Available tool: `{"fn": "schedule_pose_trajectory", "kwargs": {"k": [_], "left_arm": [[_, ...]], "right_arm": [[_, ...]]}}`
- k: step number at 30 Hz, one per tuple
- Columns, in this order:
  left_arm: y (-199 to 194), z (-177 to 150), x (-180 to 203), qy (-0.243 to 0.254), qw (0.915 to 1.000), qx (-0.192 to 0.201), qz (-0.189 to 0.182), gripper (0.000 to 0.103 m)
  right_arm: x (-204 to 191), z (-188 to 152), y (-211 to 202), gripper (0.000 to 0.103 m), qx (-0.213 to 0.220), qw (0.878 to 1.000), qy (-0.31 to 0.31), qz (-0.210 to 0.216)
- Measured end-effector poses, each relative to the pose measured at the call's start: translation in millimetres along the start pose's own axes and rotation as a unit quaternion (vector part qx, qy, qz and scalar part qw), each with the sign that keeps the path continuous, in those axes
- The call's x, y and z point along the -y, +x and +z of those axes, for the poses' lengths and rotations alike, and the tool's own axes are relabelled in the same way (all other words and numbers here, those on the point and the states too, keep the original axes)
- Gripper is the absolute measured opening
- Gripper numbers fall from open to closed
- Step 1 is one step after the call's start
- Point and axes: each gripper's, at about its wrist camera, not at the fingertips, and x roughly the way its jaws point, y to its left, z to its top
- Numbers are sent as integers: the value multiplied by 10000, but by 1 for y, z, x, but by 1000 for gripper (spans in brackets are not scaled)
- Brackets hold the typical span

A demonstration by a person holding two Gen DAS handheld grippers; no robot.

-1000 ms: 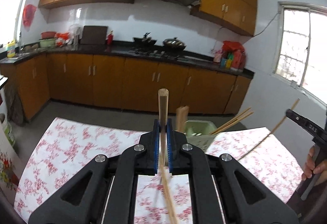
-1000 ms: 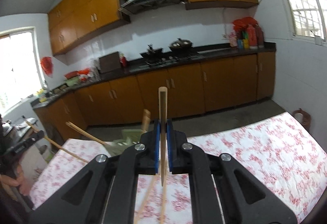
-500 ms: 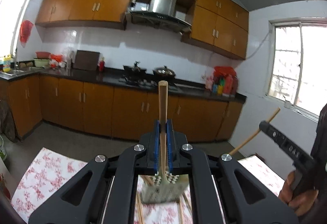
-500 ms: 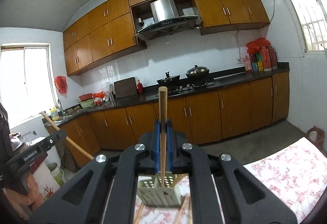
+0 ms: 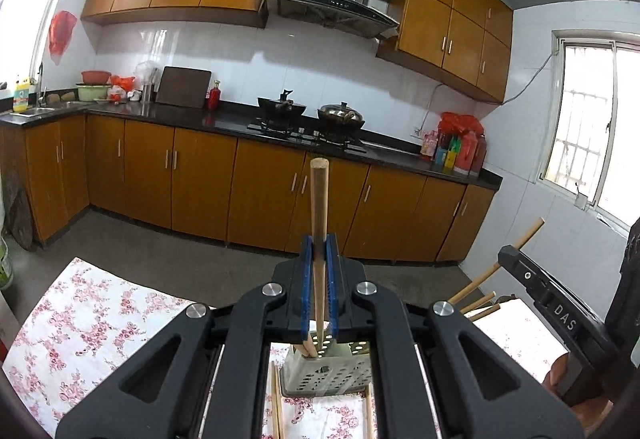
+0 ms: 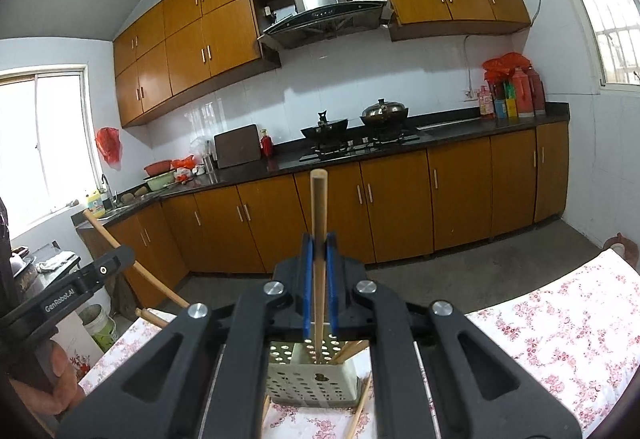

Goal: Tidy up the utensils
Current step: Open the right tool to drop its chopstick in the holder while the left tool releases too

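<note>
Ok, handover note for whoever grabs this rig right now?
Left gripper: shut on a chopstick, upright, its tip in or just above the holder.
Right gripper: shut on another chopstick, also lowered to the holder.
Done: a few chopsticks already stand in the holder.
Left: release both, then collect the loose chopsticks on the table.

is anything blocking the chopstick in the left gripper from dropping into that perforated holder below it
Nothing visible blocks it. The left gripper holds the wooden chopstick upright, its lower end already at the open top of the pale perforated plastic holder, beside other chopsticks standing inside.
</note>
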Motion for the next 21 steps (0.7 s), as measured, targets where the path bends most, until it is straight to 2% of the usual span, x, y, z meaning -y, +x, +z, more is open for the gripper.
{"fn": "schedule_pose_trajectory", "kwargs": {"k": [8, 10, 13, 15, 17, 21], "left_arm": [[0, -2, 1, 14, 9998, -137, -118, 7], [-3, -1, -1, -31, 9998, -146, -139, 8], [-12, 2, -5, -115, 9997, -134, -152, 9], [-17, 4, -8, -153, 9997, -110, -152, 11], [-25, 7, -11, -202, 9997, -55, -143, 21], [-43, 8, -16, -206, 9998, 50, -44, 25]], "right_arm": [[-3, -1, 0, 11, -48, 9999, -113, -5], [-3, -1, -5, 20, -16, 9999, -117, -19], [0, -1, -17, 26, 66, 9999, -113, -69], [4, 1, -28, 29, 124, 9998, -101, -106], [8, 1, -38, 32, 167, 9997, -95, -162], [22, -6, -60, 35, 122, 9995, -28, -283]]}}
